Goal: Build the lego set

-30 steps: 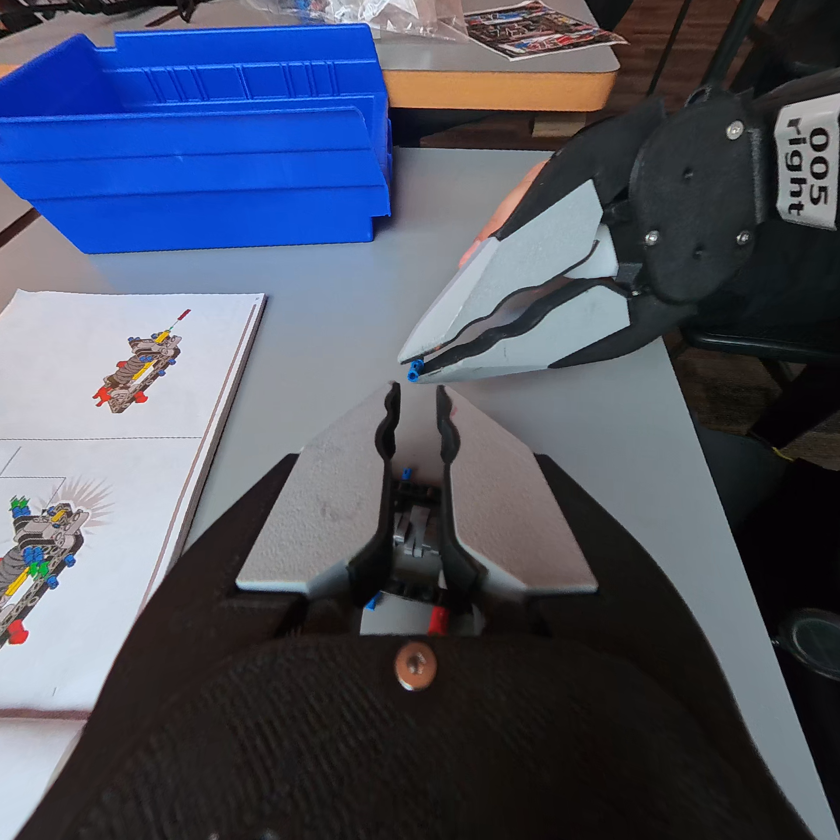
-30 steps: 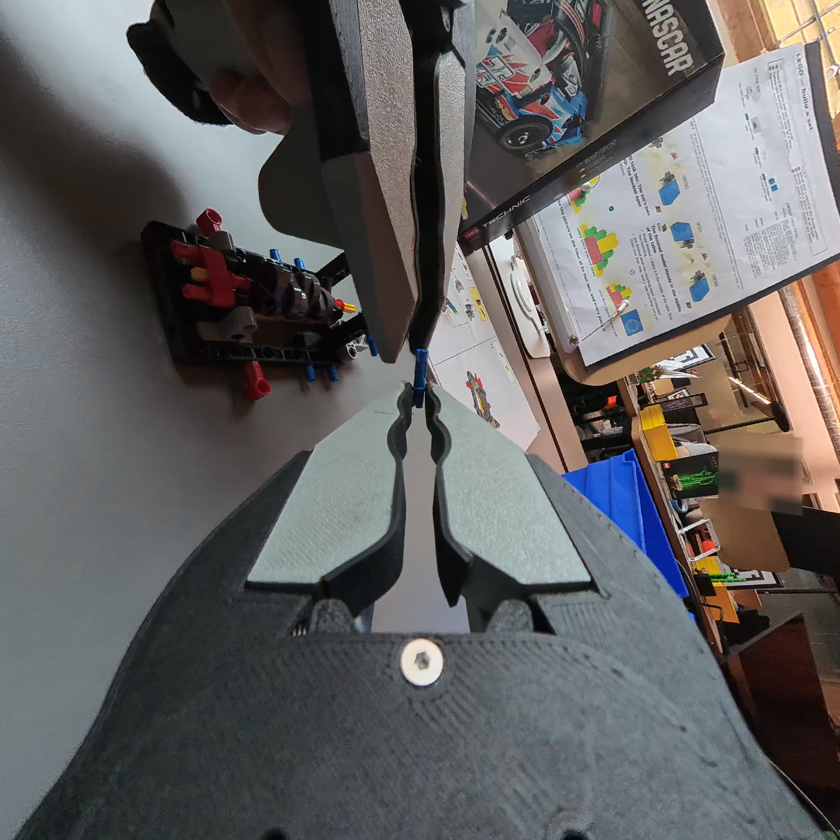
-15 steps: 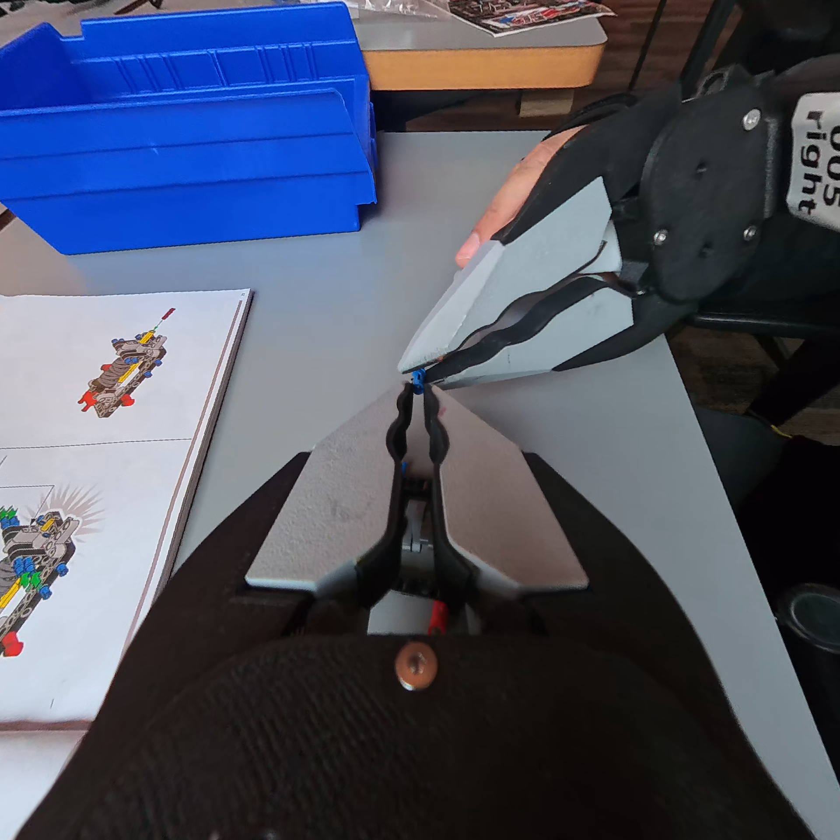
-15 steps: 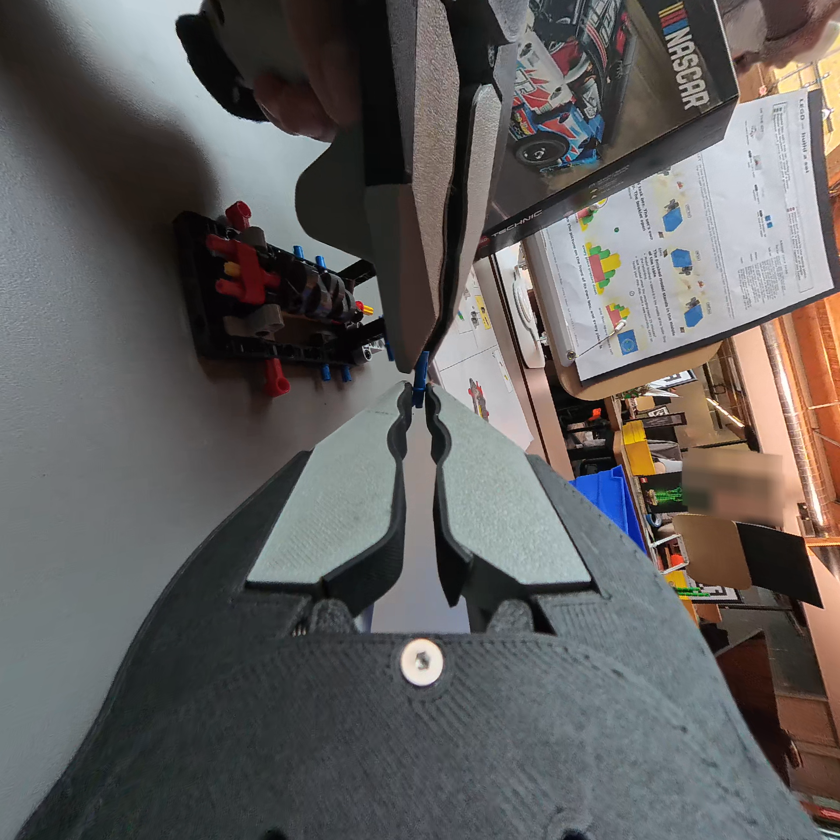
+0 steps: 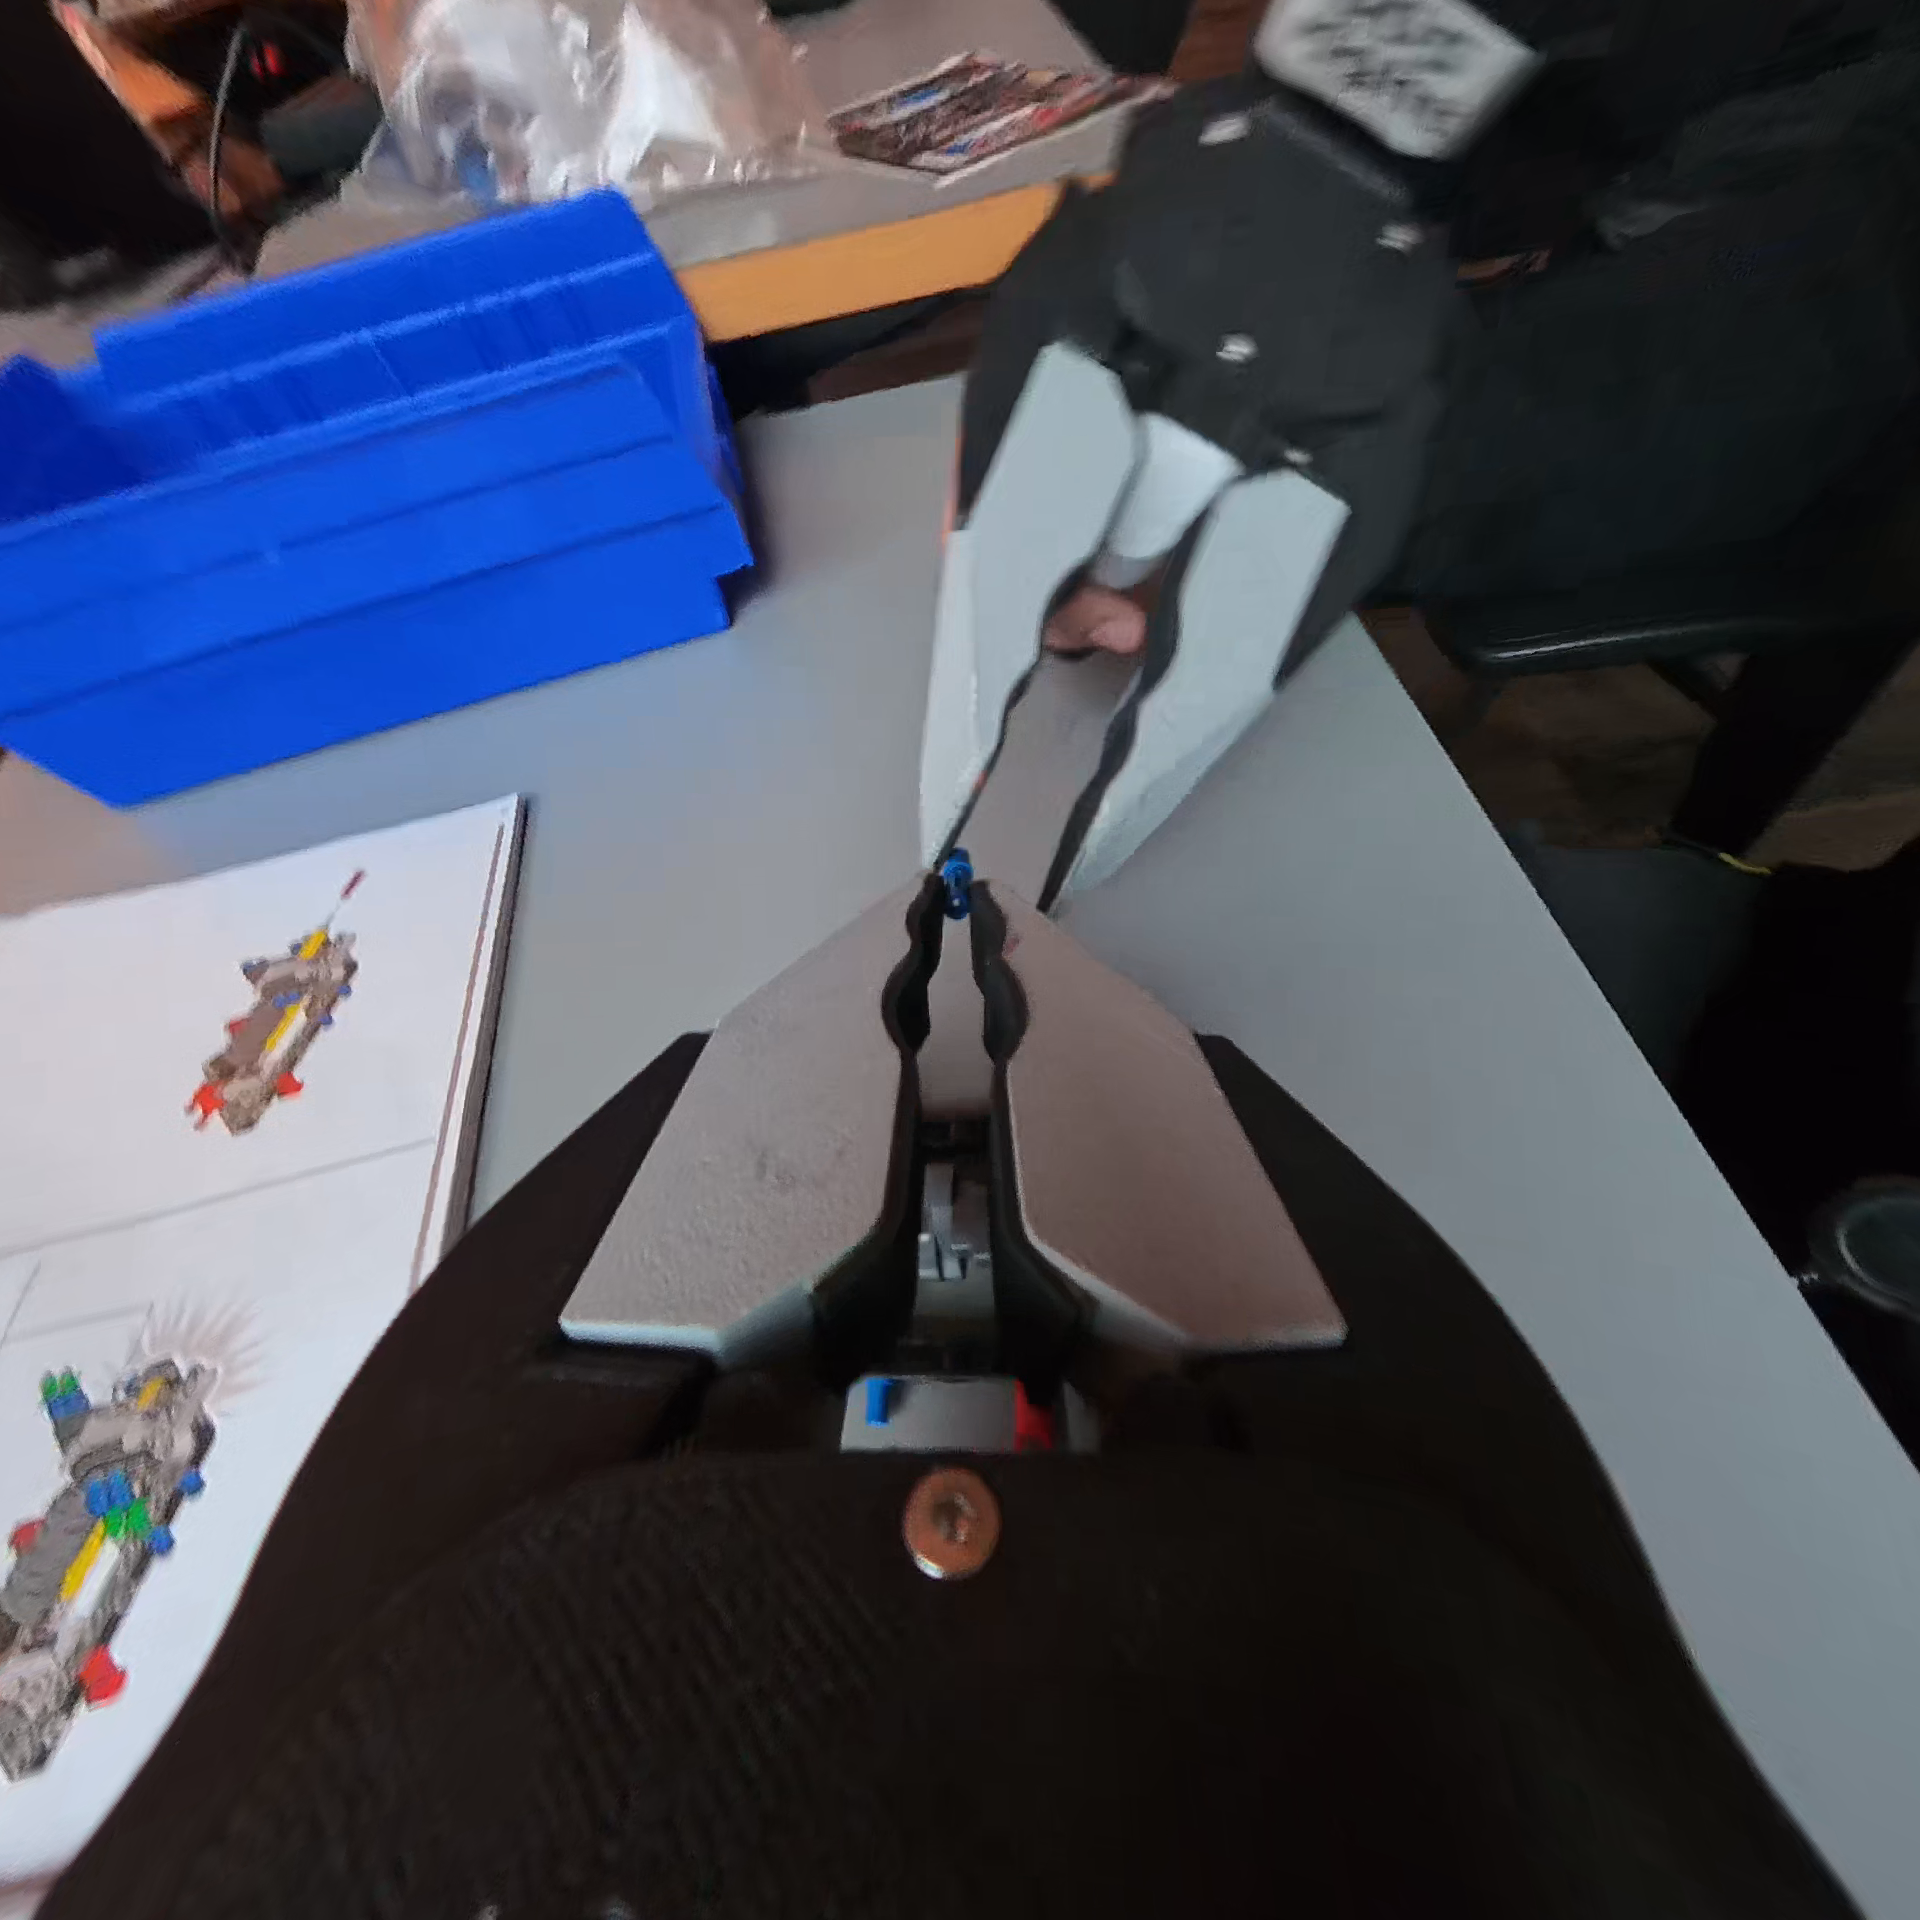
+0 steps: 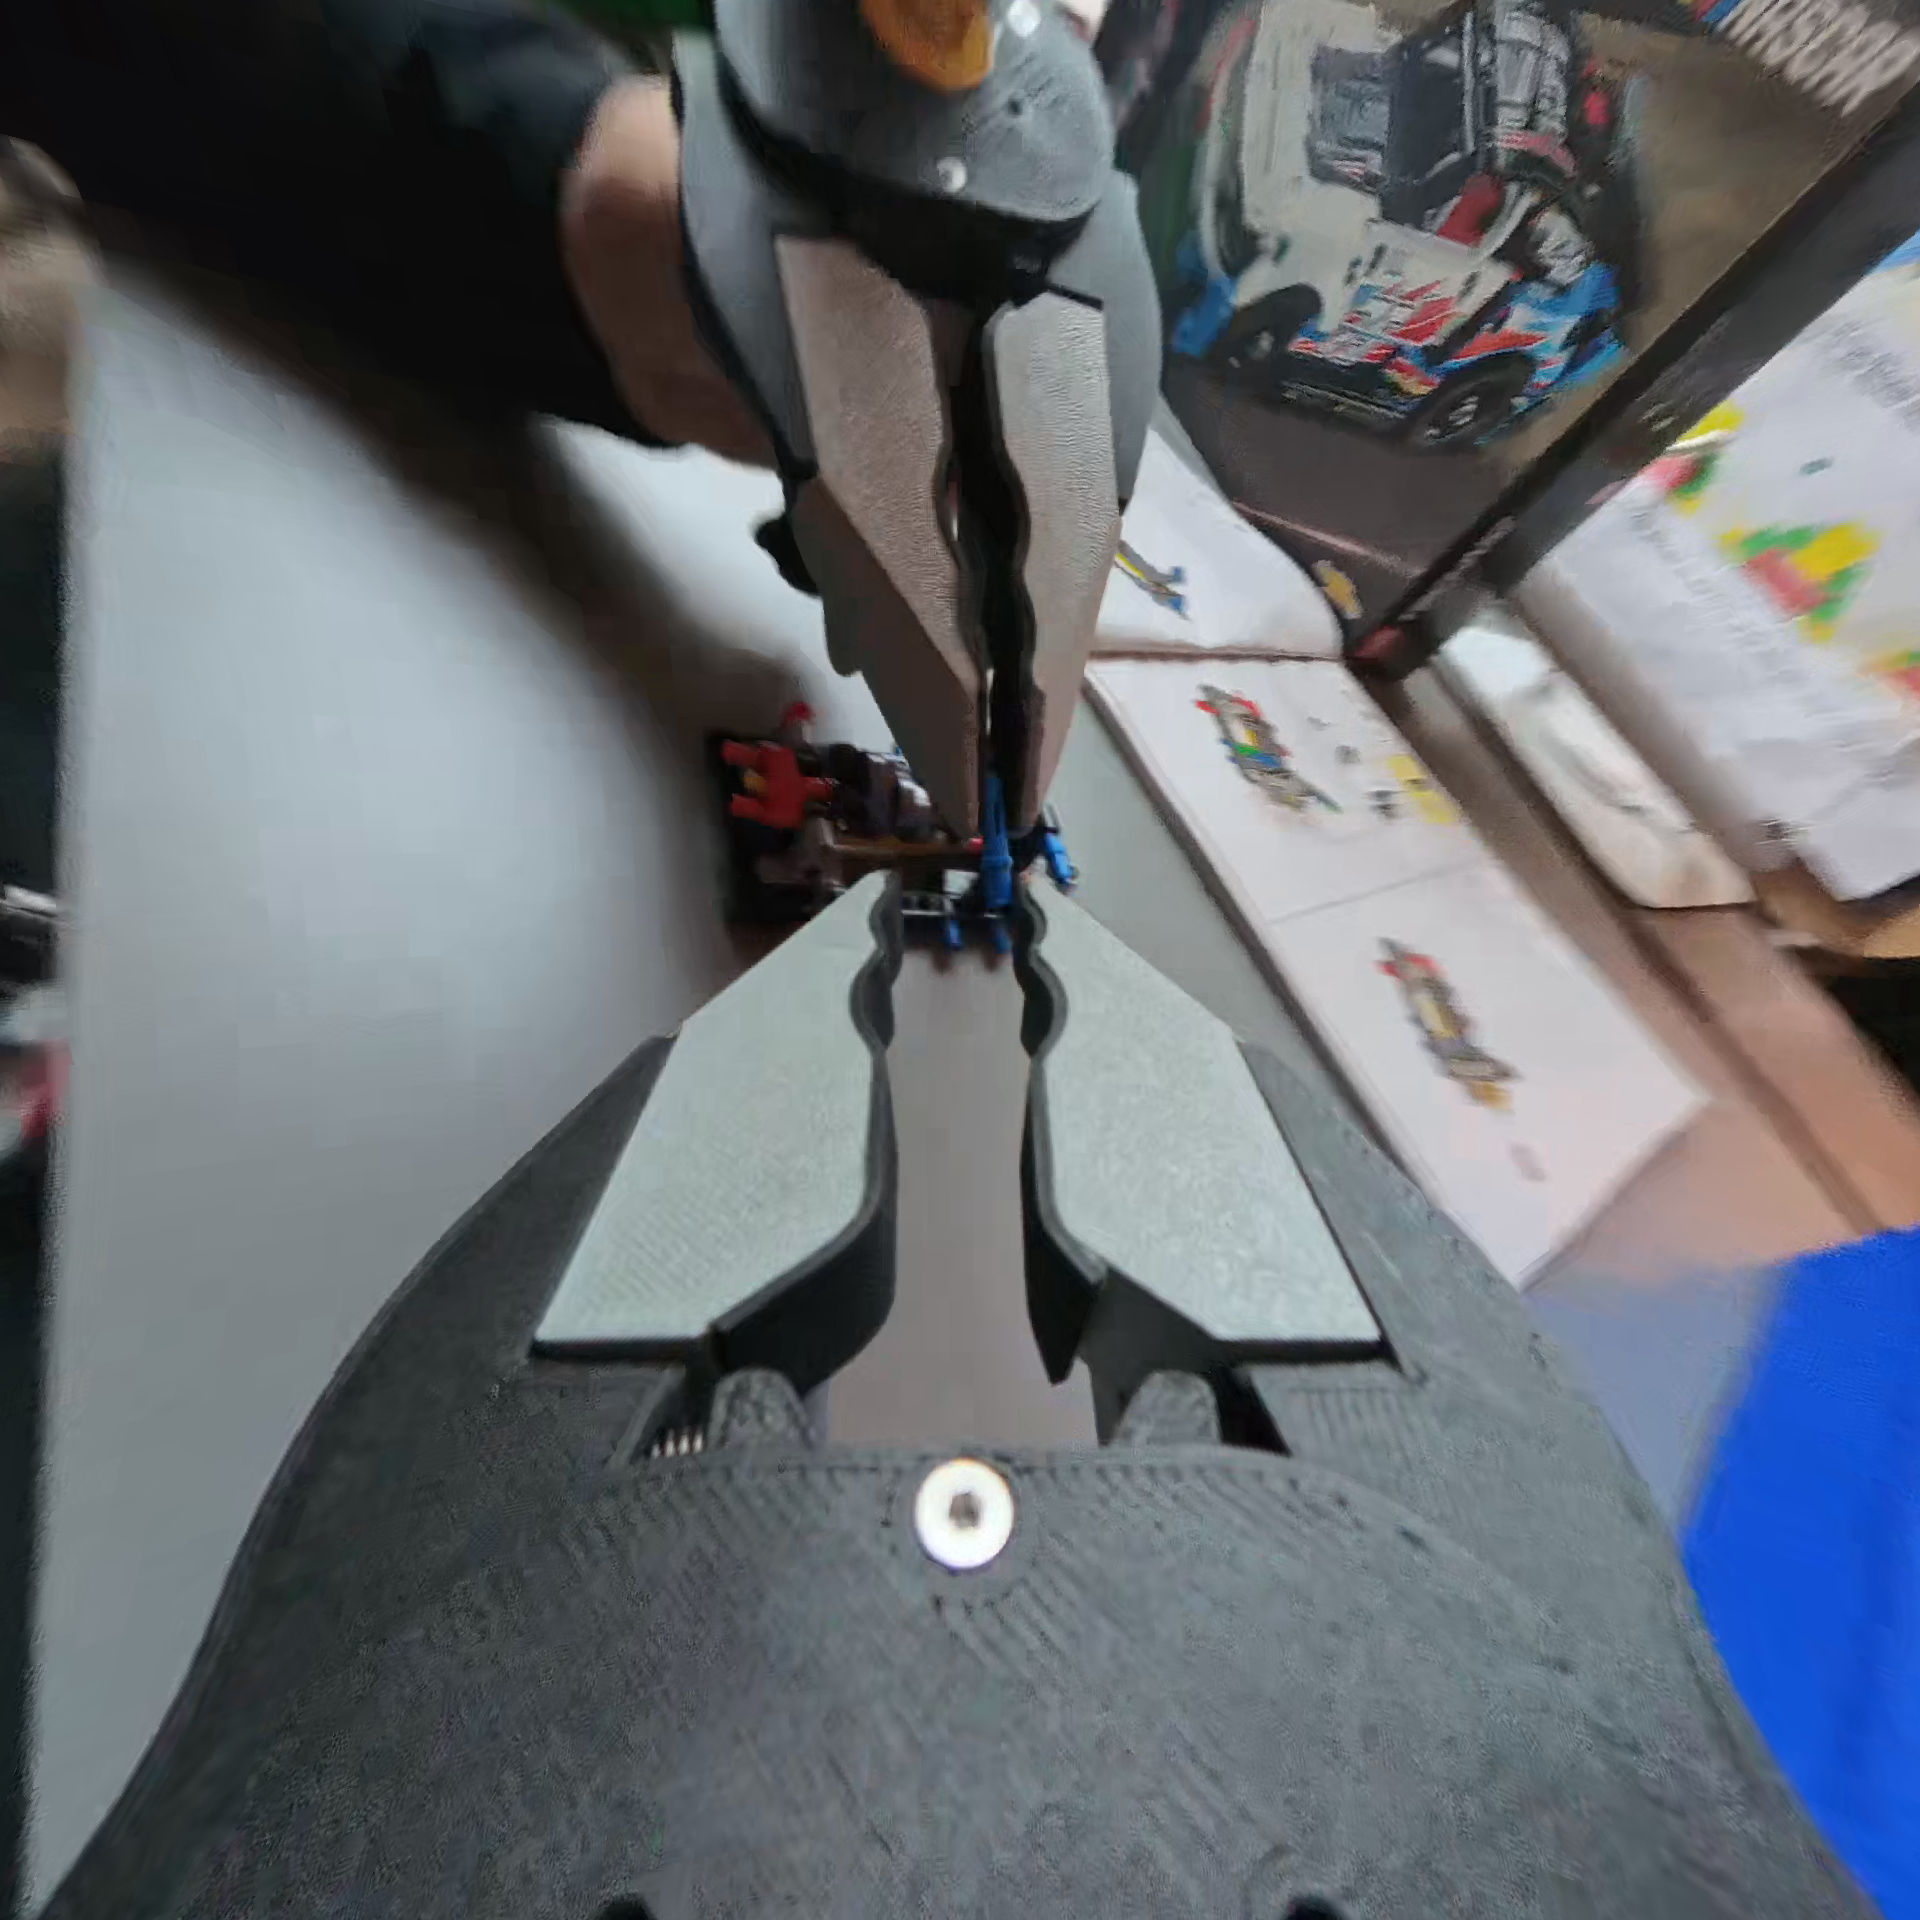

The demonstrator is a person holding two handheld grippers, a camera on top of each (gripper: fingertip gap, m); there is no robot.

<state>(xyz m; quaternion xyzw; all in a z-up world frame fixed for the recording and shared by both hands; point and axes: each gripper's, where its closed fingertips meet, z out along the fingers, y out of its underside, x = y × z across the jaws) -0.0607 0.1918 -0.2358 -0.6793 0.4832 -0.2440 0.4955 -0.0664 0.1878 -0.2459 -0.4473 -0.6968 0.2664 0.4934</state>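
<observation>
Blue pin [image 5: 955,896] pinched at left tool [image 5: 957,902] tips; right tool [image 6: 951,914] open (empty).

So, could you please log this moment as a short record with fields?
left gripper: shut on blue pin
right gripper: open, tips close to the pin
partial model: on the table, behind the left gripper's tips in the right wrist view
instruction booklet: open, near blue bin

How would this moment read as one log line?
left hand-held gripper: shut on blue pin | right hand-held gripper: open | chassis: on table
</observation>
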